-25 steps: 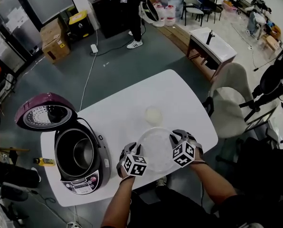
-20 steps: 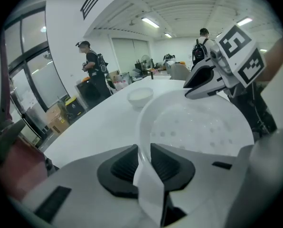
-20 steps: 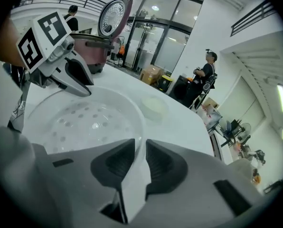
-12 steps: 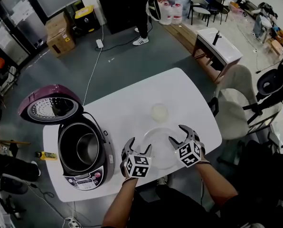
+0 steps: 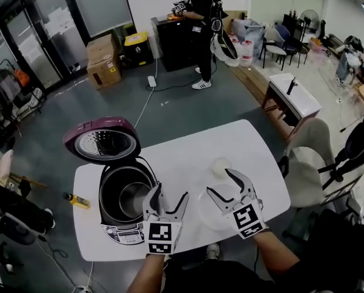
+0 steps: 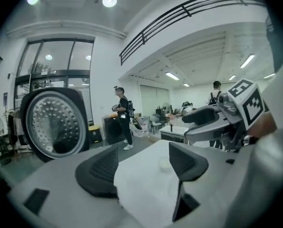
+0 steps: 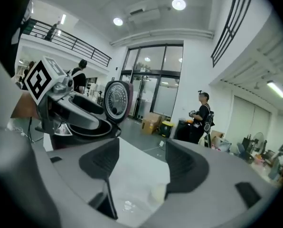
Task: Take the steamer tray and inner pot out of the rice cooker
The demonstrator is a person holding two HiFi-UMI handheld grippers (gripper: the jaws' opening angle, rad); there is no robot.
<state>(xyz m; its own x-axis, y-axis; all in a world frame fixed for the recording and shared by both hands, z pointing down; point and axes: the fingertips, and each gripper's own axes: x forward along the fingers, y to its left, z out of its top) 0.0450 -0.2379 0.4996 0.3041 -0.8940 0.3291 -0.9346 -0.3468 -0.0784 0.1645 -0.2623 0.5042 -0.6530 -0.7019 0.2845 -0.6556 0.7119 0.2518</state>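
Steamer tray (image 5: 207, 216), a round translucent plastic dish, lies flat at the near right of the white oval table (image 5: 170, 157). The right gripper (image 5: 220, 182) hovers above the tray's far part. Its jaws are apart and hold nothing, having just been opening. The left gripper (image 5: 168, 193) hovers just left of the tray, between it and the black-and-silver rice cooker (image 5: 122, 232). Its jaws have likewise just been opening and stand apart, empty. The grey metal inner pot (image 5: 131, 198) sits inside the cooker at the near left, below the raised purple lid (image 5: 102, 144). A small white cup (image 5: 222, 165) stands near the tray's far side.
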